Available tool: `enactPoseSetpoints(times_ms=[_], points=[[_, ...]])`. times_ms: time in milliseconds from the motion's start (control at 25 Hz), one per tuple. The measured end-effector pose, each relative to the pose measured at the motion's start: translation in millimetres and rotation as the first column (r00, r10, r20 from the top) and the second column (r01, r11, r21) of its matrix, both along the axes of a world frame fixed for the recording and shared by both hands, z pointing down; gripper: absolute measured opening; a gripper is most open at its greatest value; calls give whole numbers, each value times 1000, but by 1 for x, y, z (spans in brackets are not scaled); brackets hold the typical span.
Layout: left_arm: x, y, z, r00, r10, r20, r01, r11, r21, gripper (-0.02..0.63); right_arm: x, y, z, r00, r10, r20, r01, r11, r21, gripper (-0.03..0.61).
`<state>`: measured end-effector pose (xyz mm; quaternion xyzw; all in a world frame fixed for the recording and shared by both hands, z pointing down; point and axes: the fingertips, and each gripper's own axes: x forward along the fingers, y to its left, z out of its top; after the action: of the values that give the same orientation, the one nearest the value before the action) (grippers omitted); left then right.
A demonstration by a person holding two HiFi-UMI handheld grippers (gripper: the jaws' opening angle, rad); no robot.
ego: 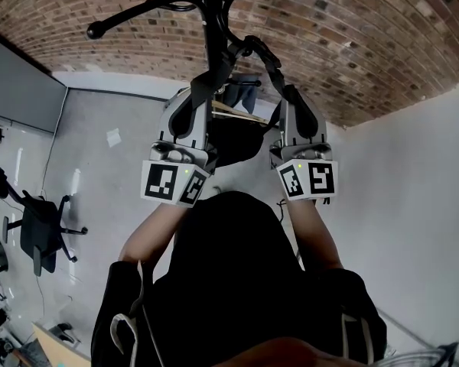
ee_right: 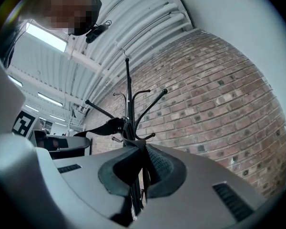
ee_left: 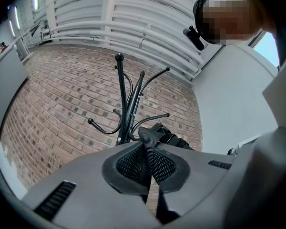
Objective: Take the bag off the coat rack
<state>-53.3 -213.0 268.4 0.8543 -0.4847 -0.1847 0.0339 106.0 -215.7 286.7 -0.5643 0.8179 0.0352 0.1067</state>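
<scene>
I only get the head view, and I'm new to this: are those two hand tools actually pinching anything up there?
Observer: Yes. The left gripper view shows the left gripper with its jaws shut on a woven strap.
Operator: And the other one?
Observer: The right gripper is shut on a second strap.
Operator: Where does the rack end?
Observer: The right gripper view shows the coat rack up to its tip, against a brick wall.

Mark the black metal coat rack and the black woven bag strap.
black metal coat rack (ee_left: 120,97): left gripper view, upright pole.
black woven bag strap (ee_left: 147,151): left gripper view, fold pinched between jaws.
</scene>
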Motion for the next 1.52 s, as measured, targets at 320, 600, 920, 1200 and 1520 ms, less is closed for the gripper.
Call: enactPoseSetpoints(times_ms=[320, 600, 920, 1200, 1520], points=[[-4, 11, -21, 1000, 7, -24, -6, 1000, 26, 21, 9, 15, -26, 999, 26, 26, -28, 998, 64, 23], [-2, 16, -27, 999, 16, -47, -14, 999, 35, 21, 17, 24, -34, 997, 59, 59, -64, 994, 90, 23], [-12, 13, -35, 997, -25, -69, 28, 999, 42, 21, 12, 30, -47, 992, 66, 107, -80, 988, 133, 23], [-24, 17, -41, 992, -64, -113, 72, 995, 65, 21, 30, 35, -56, 983, 95, 157, -120, 979, 163, 23], [-39, 17, -28, 987, -99, -127, 103, 994, 24, 21, 41, 38, -39, 985, 119, 128, -132, 986, 105, 23]])
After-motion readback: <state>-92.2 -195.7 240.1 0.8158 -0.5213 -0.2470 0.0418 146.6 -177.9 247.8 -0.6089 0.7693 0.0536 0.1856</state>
